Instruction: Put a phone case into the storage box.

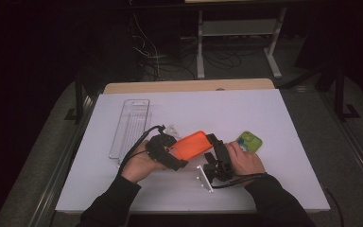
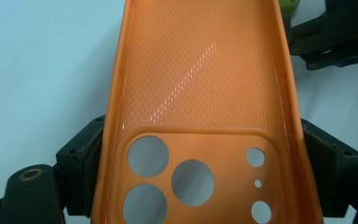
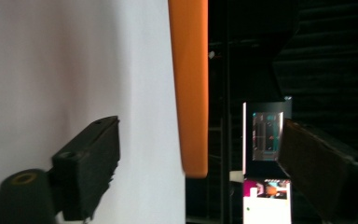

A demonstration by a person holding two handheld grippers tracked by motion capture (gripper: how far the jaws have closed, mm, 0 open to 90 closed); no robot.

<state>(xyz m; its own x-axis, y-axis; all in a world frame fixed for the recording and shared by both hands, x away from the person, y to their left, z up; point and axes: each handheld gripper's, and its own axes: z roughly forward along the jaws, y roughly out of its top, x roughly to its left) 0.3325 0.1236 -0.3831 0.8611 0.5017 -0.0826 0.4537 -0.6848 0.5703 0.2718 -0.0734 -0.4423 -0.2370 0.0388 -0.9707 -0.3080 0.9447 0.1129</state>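
The orange phone case (image 1: 194, 144) sat above the white table (image 1: 274, 189) near its middle, lifted at a slant between the two grippers. The left gripper (image 1: 172, 153) was clamped on the case's camera end; its own view showed both pads pressed against the case's (image 2: 200, 93) long side walls, the inner textured face turned to the lens, with round camera cut-outs nearest. The left hand (image 1: 142, 163) lay low on the table, forearm entering from the bottom edge, gripper pointing rightward. The right gripper (image 1: 213, 142) came in from the opposite side with its hand (image 1: 243, 158) rolled so the body stood on edge, cable trailing back along the sleeve. Its jaws stood wide, and the far end of the case lay between them without either pad touching it; in the right gripper view the case (image 3: 190, 88) appeared edge-on as a narrow orange strip, clear gaps on both sides, one pad against the white table, the other against the dark room. The high view added what the gripper views lacked: a green object (image 1: 250, 141) just behind the right hand, a clear plastic tray (image 1: 131, 127) well off to the left, and a small clear piece (image 1: 171, 128) beside the left gripper.
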